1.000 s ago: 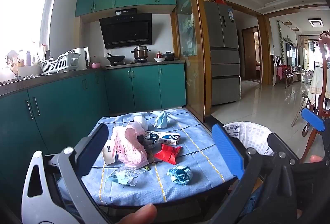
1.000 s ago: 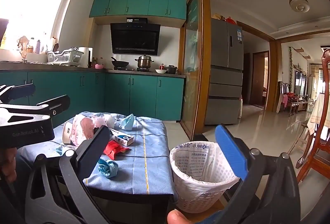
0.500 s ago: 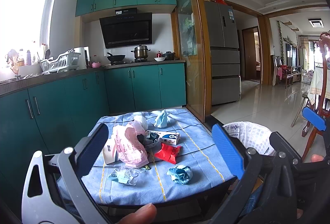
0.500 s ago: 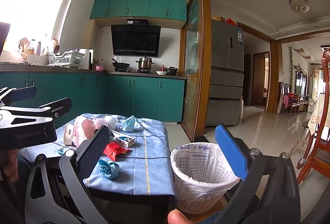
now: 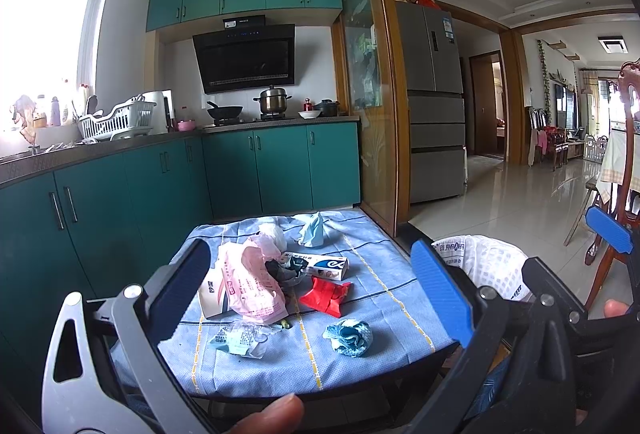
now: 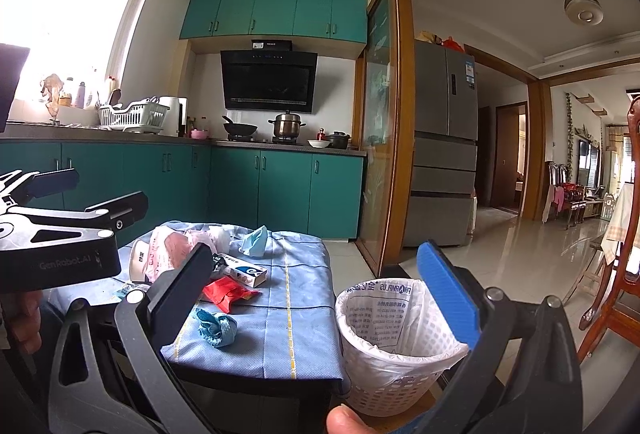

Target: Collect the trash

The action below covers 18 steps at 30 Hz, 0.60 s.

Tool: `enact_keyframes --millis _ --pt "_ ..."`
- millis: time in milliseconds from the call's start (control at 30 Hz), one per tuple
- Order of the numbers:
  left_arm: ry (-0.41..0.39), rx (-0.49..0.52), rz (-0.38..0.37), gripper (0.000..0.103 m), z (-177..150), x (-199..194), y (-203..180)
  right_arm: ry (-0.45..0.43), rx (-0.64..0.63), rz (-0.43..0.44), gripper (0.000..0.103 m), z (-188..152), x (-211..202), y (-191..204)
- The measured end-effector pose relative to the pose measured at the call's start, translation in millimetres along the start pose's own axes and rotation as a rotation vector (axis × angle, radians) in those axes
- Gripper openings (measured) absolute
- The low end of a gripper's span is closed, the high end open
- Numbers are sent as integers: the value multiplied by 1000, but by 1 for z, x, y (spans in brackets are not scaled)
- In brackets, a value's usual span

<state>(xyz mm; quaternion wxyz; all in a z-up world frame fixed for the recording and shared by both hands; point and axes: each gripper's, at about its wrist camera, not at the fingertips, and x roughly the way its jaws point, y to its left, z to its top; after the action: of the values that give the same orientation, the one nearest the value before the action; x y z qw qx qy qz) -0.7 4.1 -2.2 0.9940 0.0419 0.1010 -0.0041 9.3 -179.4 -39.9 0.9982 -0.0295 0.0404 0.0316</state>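
Note:
Trash lies on a small table with a blue cloth (image 5: 384, 330): a pink plastic bag (image 5: 250, 284), a white toothpaste box (image 5: 320, 266), a red wrapper (image 5: 326, 296), a crumpled blue wad (image 5: 349, 337), a clear wrapper (image 5: 240, 340) and a pale blue tissue (image 5: 314, 232). A white bin with a liner (image 6: 394, 346) stands on the floor right of the table. My left gripper (image 5: 316, 284) is open and empty, held short of the table. My right gripper (image 6: 320, 294) is open and empty, between the table edge and the bin.
Teal kitchen cabinets (image 5: 160, 186) run along the left and back. A glass sliding door (image 5: 372, 138) and a fridge (image 5: 434, 106) stand beyond the table. A wooden chair (image 6: 616, 274) stands at the right. Tiled floor (image 6: 520, 254) lies behind the bin.
Both grippers have drifted very slightly; the right view has shifted a little upward. The trash and the bin have not moved.

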Motion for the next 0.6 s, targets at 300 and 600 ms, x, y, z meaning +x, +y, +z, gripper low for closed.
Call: enact_keyframes --millis 300,600 --pt "0 0 1 100 0 0 0 -1 1 2 100 0 -1 1" --pt "1 0 -1 100 -2 0 0 -7 -2 3 100 -1 -2 1"
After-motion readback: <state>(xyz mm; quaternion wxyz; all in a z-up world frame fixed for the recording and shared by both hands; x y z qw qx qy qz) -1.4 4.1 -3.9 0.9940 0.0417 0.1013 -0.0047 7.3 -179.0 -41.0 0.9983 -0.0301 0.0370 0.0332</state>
